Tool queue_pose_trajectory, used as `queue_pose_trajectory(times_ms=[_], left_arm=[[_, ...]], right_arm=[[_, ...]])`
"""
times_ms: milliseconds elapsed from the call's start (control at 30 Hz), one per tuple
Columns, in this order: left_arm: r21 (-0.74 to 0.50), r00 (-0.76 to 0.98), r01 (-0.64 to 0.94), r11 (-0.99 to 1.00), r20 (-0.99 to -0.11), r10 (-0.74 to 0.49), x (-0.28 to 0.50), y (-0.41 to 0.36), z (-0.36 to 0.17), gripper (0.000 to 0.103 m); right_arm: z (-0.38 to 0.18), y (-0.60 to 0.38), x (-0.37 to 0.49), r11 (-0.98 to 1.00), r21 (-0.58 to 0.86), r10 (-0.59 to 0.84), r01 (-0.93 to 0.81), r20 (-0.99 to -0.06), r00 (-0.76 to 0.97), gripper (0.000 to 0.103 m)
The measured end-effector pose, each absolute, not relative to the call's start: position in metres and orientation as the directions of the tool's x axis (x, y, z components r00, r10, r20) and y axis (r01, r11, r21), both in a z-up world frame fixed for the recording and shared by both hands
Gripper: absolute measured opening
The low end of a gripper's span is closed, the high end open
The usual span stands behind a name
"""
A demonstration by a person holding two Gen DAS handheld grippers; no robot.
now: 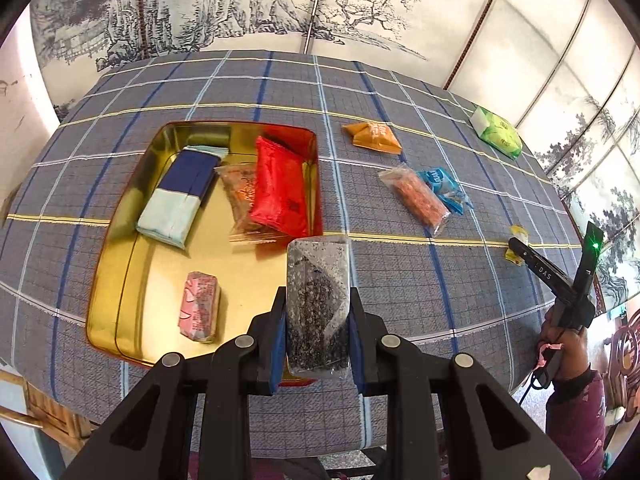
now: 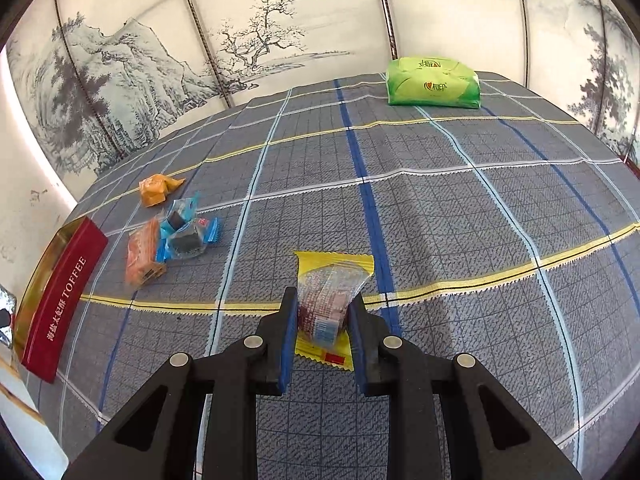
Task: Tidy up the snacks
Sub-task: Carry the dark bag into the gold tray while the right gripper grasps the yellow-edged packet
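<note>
Gripping a speckled grey packet (image 1: 316, 304), the left tongs (image 1: 317, 316) hold it above the near edge of the gold tin (image 1: 120, 264). Right tongs (image 2: 322, 316) are clamped on a yellow-edged sweet (image 2: 326, 304) over the desk (image 2: 460, 220).

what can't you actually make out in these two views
- Left wrist view: the near rim of the gold tin, hidden behind the left gripper and its speckled packet.
- Left wrist view: the yellow packet is mostly covered by the right gripper.
- Right wrist view: the tin's inside is unseen; only its red side shows at the left edge.
- Left wrist view: the print on the pink packet is too small to read.
</note>
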State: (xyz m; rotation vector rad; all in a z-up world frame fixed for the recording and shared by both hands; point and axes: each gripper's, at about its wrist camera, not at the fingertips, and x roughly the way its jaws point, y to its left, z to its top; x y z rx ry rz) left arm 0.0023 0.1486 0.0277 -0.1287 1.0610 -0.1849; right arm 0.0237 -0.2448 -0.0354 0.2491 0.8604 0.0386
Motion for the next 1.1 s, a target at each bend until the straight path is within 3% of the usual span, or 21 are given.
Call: queue_pose_trajectory(times_ms=[467, 1100], left_arm=[[-0.176, 0.489, -0.001, 0.984, -0.859, -0.153, 0.002, 0.195, 0.021, 0.023], [-0.182, 0.470, 0.022, 0.983, -0.866, -0.171, 0.011, 0.191, 0.004, 0.023]], right_arm=[[-0.035, -0.243, 0.024, 0.971, 0.228, 0.130, 0.068, -0.747, 0.653, 0.024], [-0.035, -0.243, 0.024, 0.972, 0.225, 0.126, 0.071, -0.749, 0.651, 0.024]])
